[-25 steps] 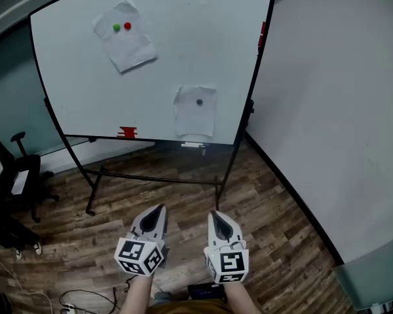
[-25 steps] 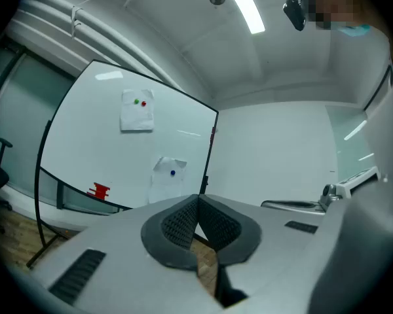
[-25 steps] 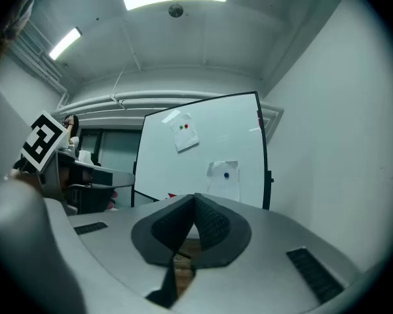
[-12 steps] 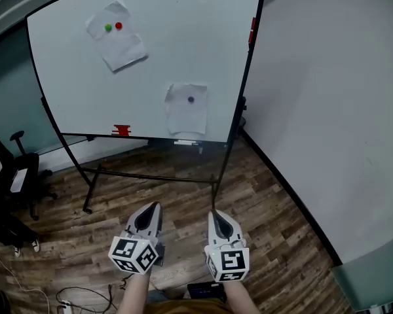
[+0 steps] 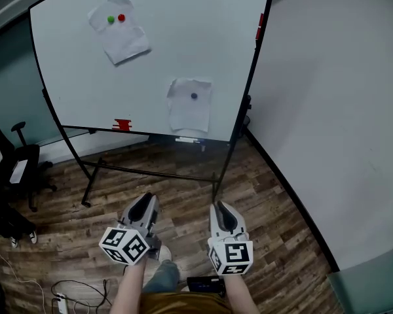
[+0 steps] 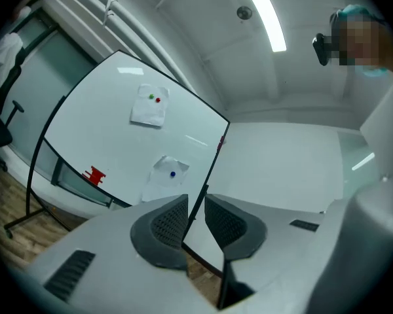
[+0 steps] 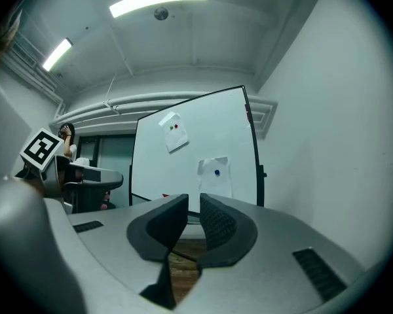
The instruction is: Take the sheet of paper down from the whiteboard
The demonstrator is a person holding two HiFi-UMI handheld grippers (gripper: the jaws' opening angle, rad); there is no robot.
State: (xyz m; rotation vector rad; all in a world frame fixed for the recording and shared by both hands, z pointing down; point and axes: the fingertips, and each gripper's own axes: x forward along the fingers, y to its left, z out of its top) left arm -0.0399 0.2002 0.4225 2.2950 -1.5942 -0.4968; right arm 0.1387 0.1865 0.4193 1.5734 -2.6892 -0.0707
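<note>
Facing whiteboard [image 5: 183, 38], both grippers low and well apart from it. Left gripper [image 5: 146, 200] and right gripper [image 5: 221, 209]: jaws just opened to a narrow gap, nothing between. Lower sheet [image 5: 187, 110] pinned by blue magnet [image 5: 194, 96]; upper sheet [image 5: 121, 39] top left.

The whiteboard [image 5: 183, 51] is cut off at the head view's top edge.

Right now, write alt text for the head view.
A whiteboard holds two paper sheets: the upper sheet under a green magnet and red magnet, the lower sheet under a blue magnet. Below, short of it, the left gripper and right gripper have just been opening, jaws empty.
</note>
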